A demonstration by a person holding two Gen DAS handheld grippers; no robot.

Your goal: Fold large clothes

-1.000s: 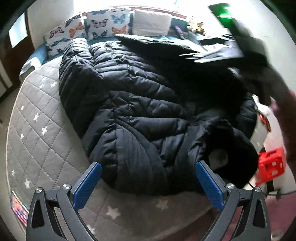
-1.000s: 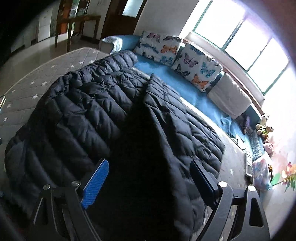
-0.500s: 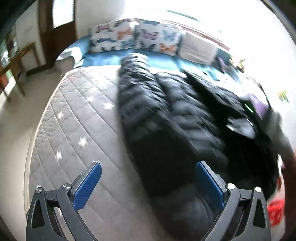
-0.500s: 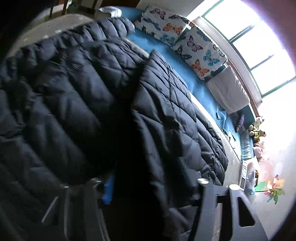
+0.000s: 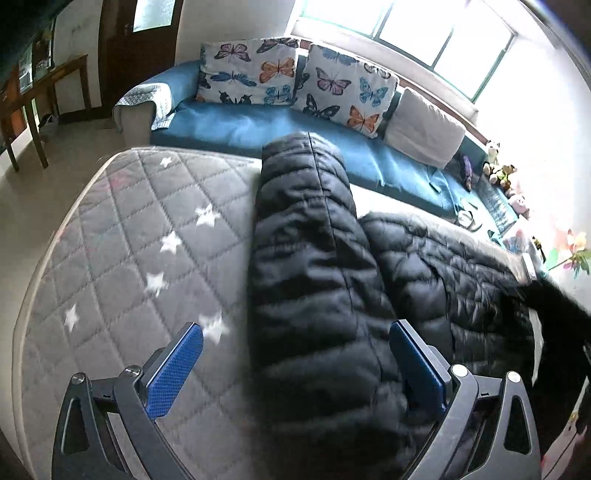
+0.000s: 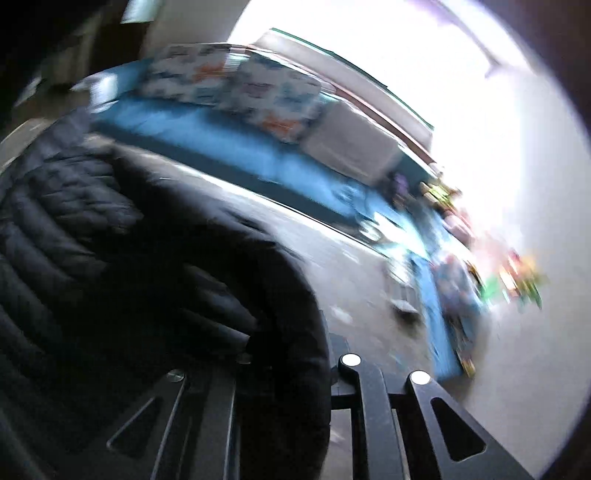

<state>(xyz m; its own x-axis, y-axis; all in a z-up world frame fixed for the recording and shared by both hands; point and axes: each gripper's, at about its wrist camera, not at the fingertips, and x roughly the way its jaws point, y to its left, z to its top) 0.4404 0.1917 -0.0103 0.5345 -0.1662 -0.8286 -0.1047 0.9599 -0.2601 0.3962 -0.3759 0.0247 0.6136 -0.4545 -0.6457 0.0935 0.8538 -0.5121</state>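
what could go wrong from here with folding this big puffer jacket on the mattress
The right gripper is clamped on a thick fold of the black puffer jacket; slick padding could slip out mid-lift. The left gripper hangs open over the sleeve, holding nothing, so the fold may go crooked. The sleeve end already overhangs the mattress toward the blue sofa.

I see a blue sofa [image 5: 280, 129] with butterfly cushions [image 5: 247, 74] under bright windows [image 5: 443, 33], a wooden table [image 5: 40, 92] at left.
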